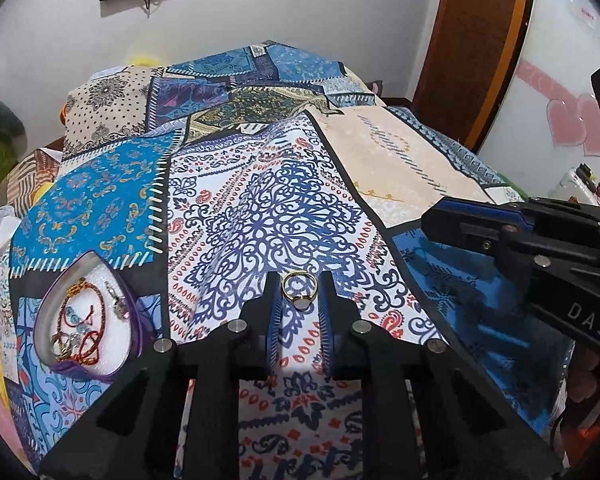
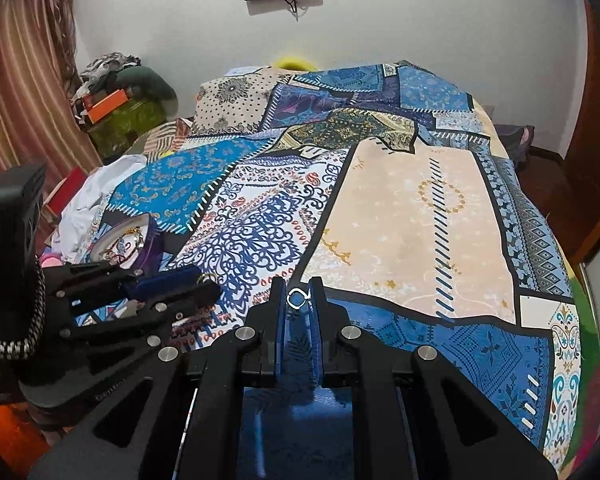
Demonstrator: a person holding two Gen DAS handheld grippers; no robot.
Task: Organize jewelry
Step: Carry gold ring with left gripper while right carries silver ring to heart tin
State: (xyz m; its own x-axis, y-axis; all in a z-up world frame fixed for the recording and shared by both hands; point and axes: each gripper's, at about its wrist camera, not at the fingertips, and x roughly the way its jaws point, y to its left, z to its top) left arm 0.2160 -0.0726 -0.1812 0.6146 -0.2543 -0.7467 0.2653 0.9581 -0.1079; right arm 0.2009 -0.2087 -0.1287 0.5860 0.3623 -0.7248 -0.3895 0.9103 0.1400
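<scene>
Left tongs [image 1: 299, 294] pinch a gold ring [image 1: 299, 289]; right tongs [image 2: 299, 300] clamp a small silver ring [image 2: 298, 298], both above the patchwork bedspread [image 1: 268, 200]. The heart-shaped jewelry box [image 1: 85, 316] sits open near the bed's left edge. Broad bare quilt stretches toward the white wall [image 2: 420, 20]; a wooden door [image 1: 476, 52] stands on the right.

The only lettering that can be read is "DAS" in pale capitals on the black body of the right tool [image 1: 452, 220], seen in the left wrist view at about 3 o'clock, near the frame's right edge; the word runs on past the edge and is cut off. In the right wrist view, faint embossed letters sit on the left tool [image 2: 204, 280] body at about 8 o'clock, too dim to read.
</scene>
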